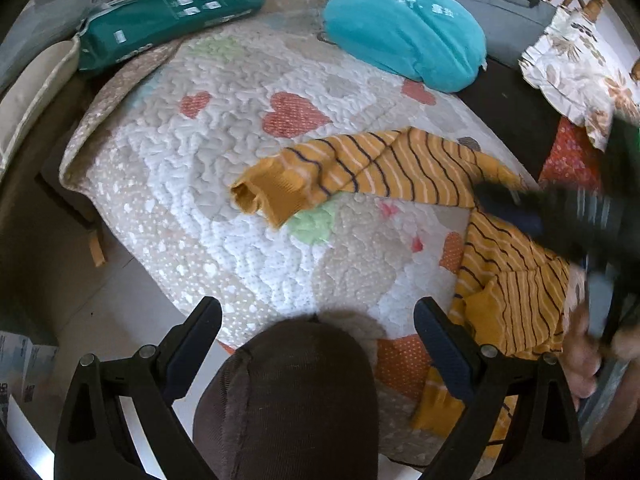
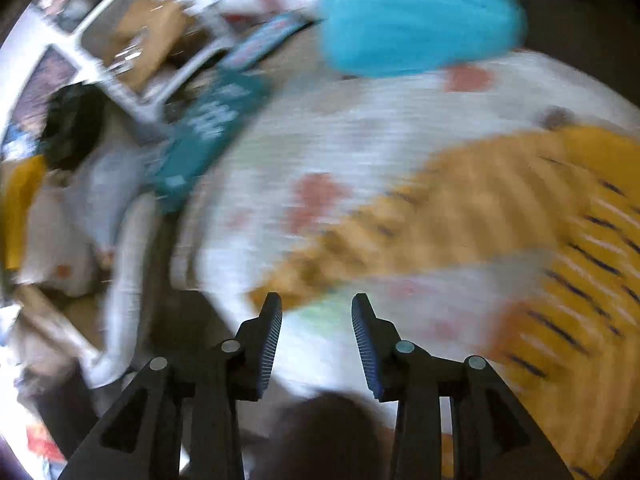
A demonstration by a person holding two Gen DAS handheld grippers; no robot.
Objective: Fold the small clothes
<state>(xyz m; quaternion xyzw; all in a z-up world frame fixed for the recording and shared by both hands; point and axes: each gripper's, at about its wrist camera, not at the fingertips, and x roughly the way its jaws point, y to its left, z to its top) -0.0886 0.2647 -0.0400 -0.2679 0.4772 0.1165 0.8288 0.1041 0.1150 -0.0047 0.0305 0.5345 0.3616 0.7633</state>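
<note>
A small mustard top (image 1: 380,168) with dark and white stripes lies rumpled on the heart-patterned quilt (image 1: 200,140), one sleeve stretched to the left with its plain cuff (image 1: 264,196) at the end. My left gripper (image 1: 318,312) hovers wide open over the quilt's near edge, left of the garment's body, holding nothing. The right gripper (image 1: 560,216) shows as a dark blur over the top's right part, with a hand (image 1: 584,356) below it. In the blurred right wrist view, my right gripper (image 2: 316,300) has its jaws apart with nothing between them, just near the sleeve cuff of the top (image 2: 520,208).
A person's knee in brown trousers (image 1: 296,392) sits between the left fingers. A teal cushion (image 1: 400,28), a dark teal package (image 1: 168,12), a grey bag (image 1: 504,12) and a floral cloth (image 1: 580,68) ring the quilt's far side. Floor lies left.
</note>
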